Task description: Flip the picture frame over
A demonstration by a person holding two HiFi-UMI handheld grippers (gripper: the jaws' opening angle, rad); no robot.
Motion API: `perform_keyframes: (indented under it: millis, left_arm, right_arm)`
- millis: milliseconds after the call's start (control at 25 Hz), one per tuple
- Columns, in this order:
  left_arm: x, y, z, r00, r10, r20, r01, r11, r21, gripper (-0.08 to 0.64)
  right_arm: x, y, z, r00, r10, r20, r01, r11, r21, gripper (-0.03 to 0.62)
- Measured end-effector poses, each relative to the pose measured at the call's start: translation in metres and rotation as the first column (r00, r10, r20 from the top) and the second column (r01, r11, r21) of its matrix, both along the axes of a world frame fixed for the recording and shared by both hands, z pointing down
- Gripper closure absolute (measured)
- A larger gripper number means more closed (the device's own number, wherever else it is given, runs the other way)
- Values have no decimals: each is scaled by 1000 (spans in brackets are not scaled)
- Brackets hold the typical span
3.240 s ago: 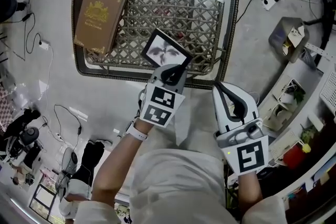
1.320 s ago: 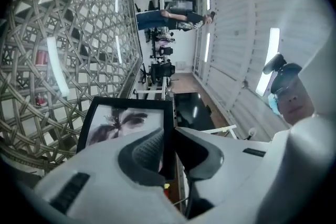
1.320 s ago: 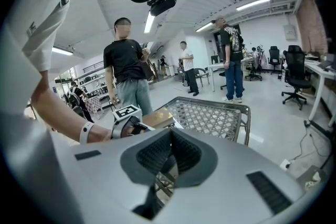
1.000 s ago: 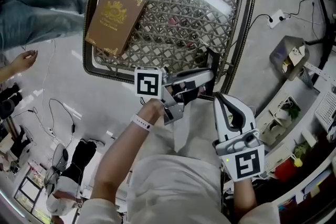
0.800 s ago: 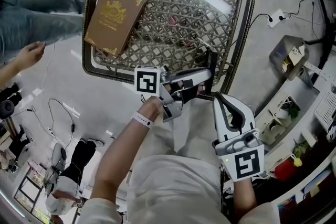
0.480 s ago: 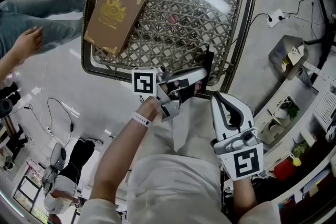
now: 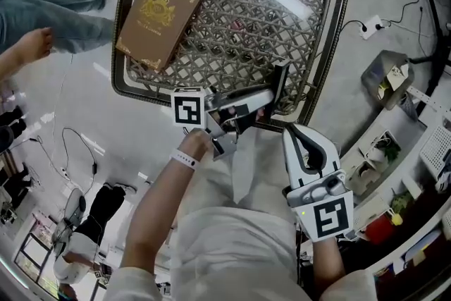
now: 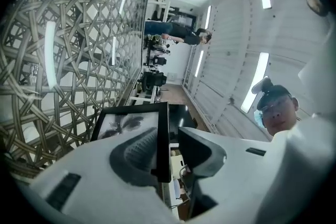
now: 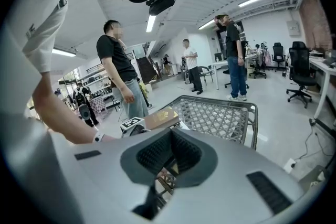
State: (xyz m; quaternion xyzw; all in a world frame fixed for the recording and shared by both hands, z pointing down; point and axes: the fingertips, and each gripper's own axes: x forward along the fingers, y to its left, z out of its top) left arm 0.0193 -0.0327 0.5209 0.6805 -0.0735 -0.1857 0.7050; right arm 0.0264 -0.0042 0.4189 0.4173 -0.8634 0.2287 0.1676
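The black picture frame [image 7: 280, 84] stands nearly on edge at the near right of the lattice table [image 7: 141, 91]. In the left gripper view its leaf picture [image 8: 128, 123] faces the table. My left gripper [image 7: 264, 99], rolled on its side, has the frame between its jaws. They have just been opening: one pad [image 8: 137, 150] still lies against the picture side, while the other pad [image 8: 202, 147] stands clear of the frame's back, so the left gripper [image 8: 170, 139] is open. My right gripper [image 7: 299, 134] hovers shut and empty just off the table's near edge, with the jaws of that right gripper [image 9: 169, 152] together.
A brown book [image 7: 158, 14] with gold print lies at the table's far left, also seen as the book [image 9: 160, 118] in the right gripper view. A person [image 7: 49, 10] walks by on the left. Cables and a power strip [image 7: 368, 23] lie on the floor; shelves [image 7: 394, 137] stand at the right.
The frame, held flat and picture-up three seconds ago, now stands on edge with the left gripper rolled over. In the last second that gripper drifted slightly left. The passer-by has walked on.
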Motion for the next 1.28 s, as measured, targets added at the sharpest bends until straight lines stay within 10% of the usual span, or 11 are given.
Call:
perform_keyframes:
  millis: [800, 1280]
  left_arm:
    - [-7, 3, 53, 945, 26, 325, -41, 998, 39, 353]
    - [-26, 11, 109, 722, 92, 685, -110, 994, -17, 354]
  right_arm:
    - [1, -2, 3, 1000, 8, 1, -8, 1000, -13, 574]
    - [2, -6, 6, 1000, 8, 7, -8, 1000, -19, 574]
